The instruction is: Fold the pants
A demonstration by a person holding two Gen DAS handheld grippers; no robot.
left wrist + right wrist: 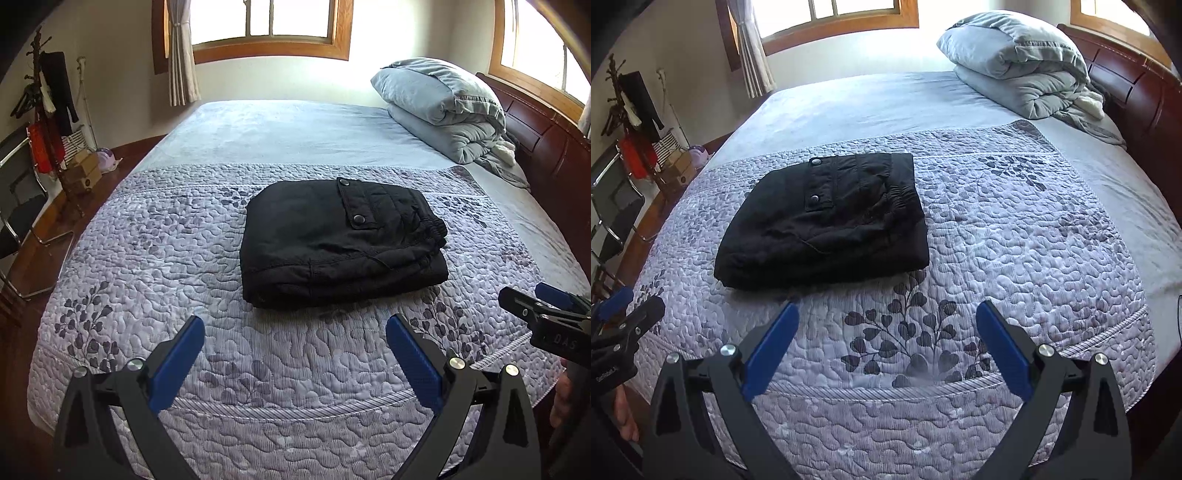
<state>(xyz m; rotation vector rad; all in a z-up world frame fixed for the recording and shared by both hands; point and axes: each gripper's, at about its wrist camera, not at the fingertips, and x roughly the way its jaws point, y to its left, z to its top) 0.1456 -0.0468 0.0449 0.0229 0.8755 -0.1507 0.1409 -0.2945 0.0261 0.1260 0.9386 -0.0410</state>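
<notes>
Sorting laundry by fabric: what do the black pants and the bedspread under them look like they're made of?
Pants: likely a matte woven cotton or cotton blend, going by the dull crinkled surface, visible seams and metal-looking snaps; possibly padded, since the fold stacks thick. Bedspread: quilted fabric with a slight sheen, stitched in puffy squiggles and printed with leaves; fibre unclear.

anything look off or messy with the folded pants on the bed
Nothing stands out. The black pants lie in a compact folded stack on the quilt, edges roughly even, with both hand-held grippers open and clear of them.
</notes>
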